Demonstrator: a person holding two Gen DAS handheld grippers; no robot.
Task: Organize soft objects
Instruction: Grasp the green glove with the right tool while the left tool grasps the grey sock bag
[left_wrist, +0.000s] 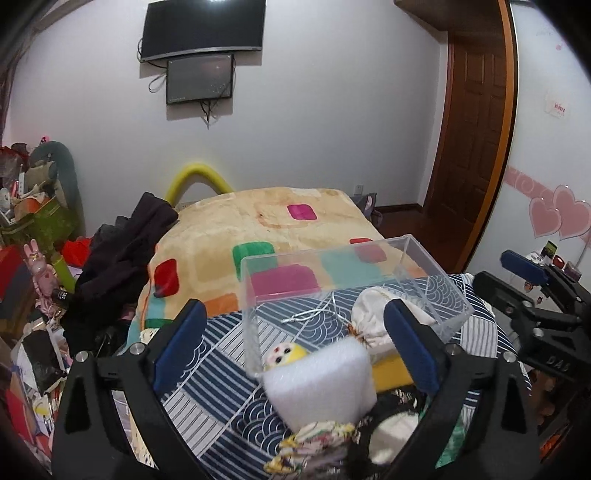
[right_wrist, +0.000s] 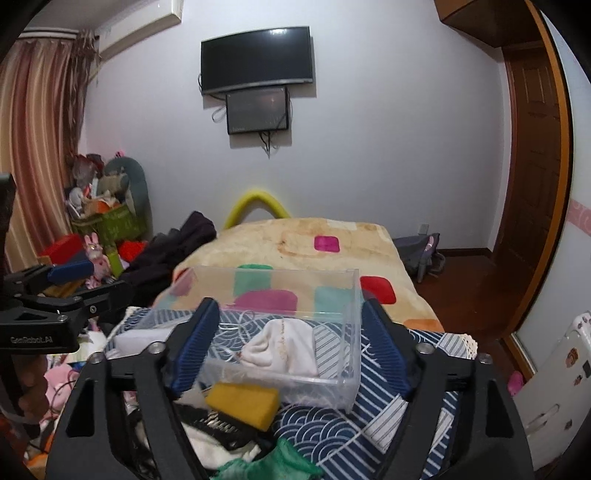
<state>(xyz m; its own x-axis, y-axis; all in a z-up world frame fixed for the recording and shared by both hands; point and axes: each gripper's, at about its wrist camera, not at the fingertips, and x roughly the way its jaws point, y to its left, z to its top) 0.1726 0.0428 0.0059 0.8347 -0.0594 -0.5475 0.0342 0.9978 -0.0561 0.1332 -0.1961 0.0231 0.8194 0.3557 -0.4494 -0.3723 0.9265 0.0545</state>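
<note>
I'm holding my left gripper (left_wrist: 295, 354) with jaws spread wide over the white foam block (left_wrist: 319, 384), not touching it. My right gripper (right_wrist: 290, 347) is hanging open before the clear box (right_wrist: 280, 332), where a cream pouch (right_wrist: 282, 345) seems to be lying inside.

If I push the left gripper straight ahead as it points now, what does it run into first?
Most likely the white foam block, which sits between the open left gripper fingers, right in front. Behind it stands the clear plastic box. Depth is hard to judge through the fisheye.
</note>
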